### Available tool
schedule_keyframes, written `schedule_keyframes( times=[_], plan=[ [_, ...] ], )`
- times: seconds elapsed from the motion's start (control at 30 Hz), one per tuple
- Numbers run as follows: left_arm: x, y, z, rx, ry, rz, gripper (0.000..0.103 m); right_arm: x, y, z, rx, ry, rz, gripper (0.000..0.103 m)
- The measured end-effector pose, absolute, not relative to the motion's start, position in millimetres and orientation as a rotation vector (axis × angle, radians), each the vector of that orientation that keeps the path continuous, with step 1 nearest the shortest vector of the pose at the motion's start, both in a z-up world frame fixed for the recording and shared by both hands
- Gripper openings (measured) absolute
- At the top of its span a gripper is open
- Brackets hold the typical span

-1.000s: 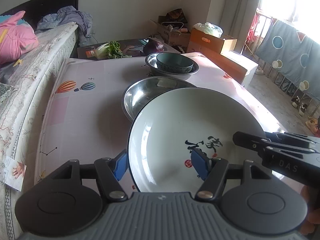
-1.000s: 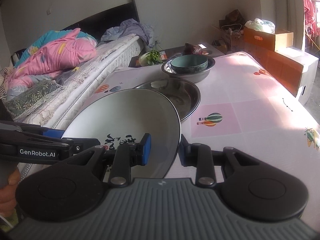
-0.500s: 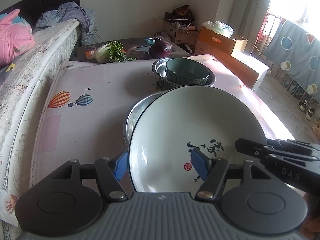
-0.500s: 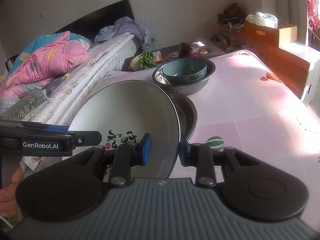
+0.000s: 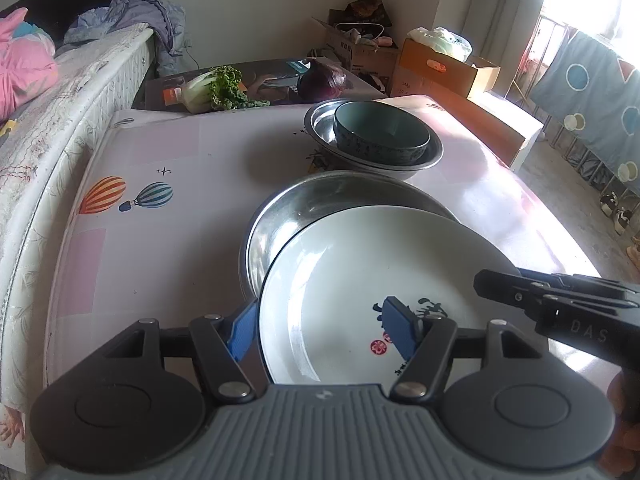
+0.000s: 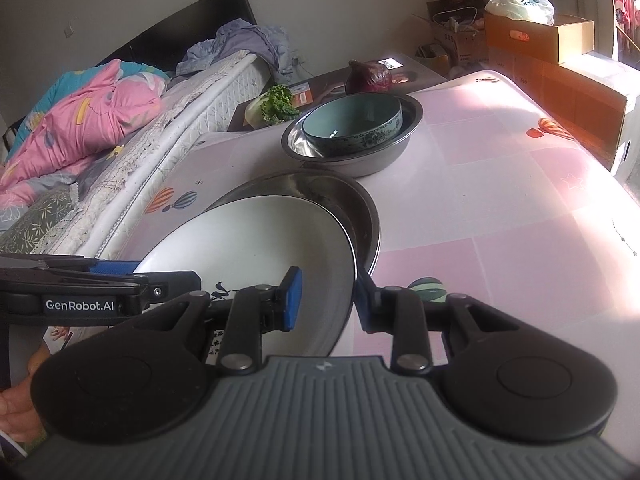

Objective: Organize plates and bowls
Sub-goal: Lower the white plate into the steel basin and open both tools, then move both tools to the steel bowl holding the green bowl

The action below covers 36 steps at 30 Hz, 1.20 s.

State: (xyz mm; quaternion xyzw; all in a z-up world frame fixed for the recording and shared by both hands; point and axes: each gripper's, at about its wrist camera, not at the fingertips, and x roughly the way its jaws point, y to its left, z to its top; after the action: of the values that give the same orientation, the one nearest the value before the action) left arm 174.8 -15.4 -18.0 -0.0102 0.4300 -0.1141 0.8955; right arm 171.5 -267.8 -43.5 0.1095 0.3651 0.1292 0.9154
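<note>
Plate (image 5: 360, 272), pinched by both grippers, left (image 5: 320, 326) and right (image 6: 326, 298), is hovering over steel basin (image 5: 320, 196); placement pending.

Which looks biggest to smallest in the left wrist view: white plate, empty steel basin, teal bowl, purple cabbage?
1. white plate, though nearest the camera, so likely inflated
2. empty steel basin, partly covered by the plate
3. teal bowl
4. purple cabbage, farthest away
</note>
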Motion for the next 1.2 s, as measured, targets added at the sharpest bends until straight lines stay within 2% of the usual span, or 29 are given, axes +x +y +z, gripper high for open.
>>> schedule_keyframes(
  times=[0.5,0.57,0.93,1.2],
  plan=[
    [165,-13,-5,-0.012,0.869,-0.23,0.069,161,-281,-34,0.264,0.706,0.25,0.033],
    [162,-13,-4,-0.011,0.863,-0.228,0.072,158,-282,-32,0.267,0.702,0.247,0.034],
    [170,-14,16,-0.006,0.811,-0.228,0.08,155,-301,-26,0.334,0.694,0.233,0.055],
    [223,-9,33,-0.052,0.769,-0.202,0.084,191,-325,-15,0.409,0.693,0.247,0.056]
  ],
)
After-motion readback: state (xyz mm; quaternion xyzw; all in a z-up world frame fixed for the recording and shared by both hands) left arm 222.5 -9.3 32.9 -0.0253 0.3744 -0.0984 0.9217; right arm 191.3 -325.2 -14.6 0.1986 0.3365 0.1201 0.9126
